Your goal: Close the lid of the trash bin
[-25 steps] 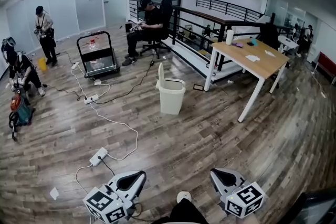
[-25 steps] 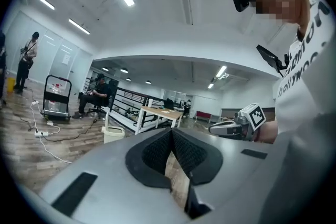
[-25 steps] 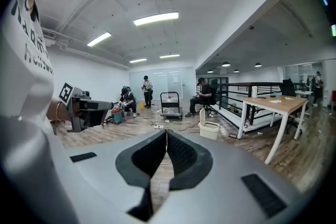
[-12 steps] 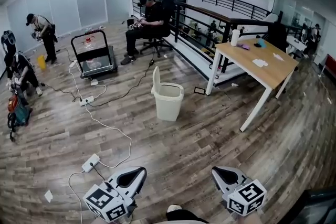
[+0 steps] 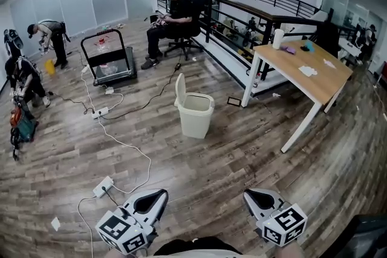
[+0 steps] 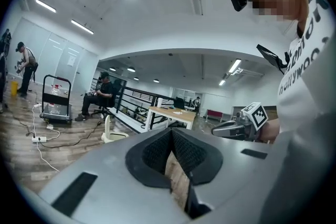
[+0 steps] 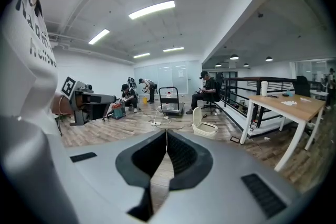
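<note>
The cream plastic trash bin (image 5: 196,119) stands alone on the wood-plank floor (image 5: 242,157), well ahead of the person, with its flat hinged lid (image 5: 179,89) upright on the bin's left rim and the mouth open; so the task is not yet begun, and both tools are carried low and near the body, likely because the bin is too far off to reach; the left gripper (image 5: 158,196) has its jaws pressed together at the tips with nothing between them, and the right gripper (image 5: 250,195) is likewise closed and empty, which suits a push on the lid rather than a grasp; since the lid rises on the left side, I judge that a nudge against its outer face from the left would tip it over the mouth; the way forward is mostly open floor, but a white power strip (image 5: 103,186) and its white cable (image 5: 136,153) lie to the left of the line to the bin, so a path slightly to the right looks safer; the wooden-topped table with white legs (image 5: 305,72) stands well apart to the bin's right, leaving room all round the rim.
</note>
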The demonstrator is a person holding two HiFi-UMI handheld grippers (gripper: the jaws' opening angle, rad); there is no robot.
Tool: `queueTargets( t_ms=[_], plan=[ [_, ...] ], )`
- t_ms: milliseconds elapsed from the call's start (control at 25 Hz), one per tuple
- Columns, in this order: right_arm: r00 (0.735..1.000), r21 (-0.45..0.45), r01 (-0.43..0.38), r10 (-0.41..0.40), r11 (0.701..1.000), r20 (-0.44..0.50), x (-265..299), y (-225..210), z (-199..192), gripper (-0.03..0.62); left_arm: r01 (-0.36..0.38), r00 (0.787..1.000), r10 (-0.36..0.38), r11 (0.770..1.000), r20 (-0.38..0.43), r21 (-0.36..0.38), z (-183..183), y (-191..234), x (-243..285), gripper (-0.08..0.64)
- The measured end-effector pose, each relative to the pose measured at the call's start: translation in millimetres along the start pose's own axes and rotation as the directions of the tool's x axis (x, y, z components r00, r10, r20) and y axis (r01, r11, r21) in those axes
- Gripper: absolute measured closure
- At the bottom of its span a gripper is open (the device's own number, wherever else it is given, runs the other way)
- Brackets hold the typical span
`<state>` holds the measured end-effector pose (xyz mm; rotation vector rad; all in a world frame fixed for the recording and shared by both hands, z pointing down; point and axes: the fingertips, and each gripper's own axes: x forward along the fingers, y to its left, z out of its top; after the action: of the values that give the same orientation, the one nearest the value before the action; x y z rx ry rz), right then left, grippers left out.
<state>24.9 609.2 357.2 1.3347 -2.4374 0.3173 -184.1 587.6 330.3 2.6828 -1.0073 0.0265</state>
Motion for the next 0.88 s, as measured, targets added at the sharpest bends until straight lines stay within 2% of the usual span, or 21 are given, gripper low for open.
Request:
queueTargets(
  t_ms=[240,440,680,880],
  plan=[
    [1.000,0.011,-0.031,0.031,0.999,-0.003,25,-11,3,0.581,-0.027,0.999,0.027,1.000,-0.022,0.014,3,18,9,0.555],
    [0.997,-0.007,-0.070,0.070,0.998,-0.025,52,-16,9,0.581,-0.066,0.997,0.066,0.998,-0.028,-0.021,6,46,19,0.555],
    [0.997,0.016,-0.060,0.061,0.998,-0.053,95,-50,17,0.581,-0.042,0.999,0.041,0.999,-0.036,-0.016,12,81,61,0.555],
    [0.997,-0.008,-0.035,0.034,0.999,-0.068,148,-78,40,0.581,-0.025,0.999,0.023,0.998,-0.032,-0.056,25,140,101,0.555]
  ],
)
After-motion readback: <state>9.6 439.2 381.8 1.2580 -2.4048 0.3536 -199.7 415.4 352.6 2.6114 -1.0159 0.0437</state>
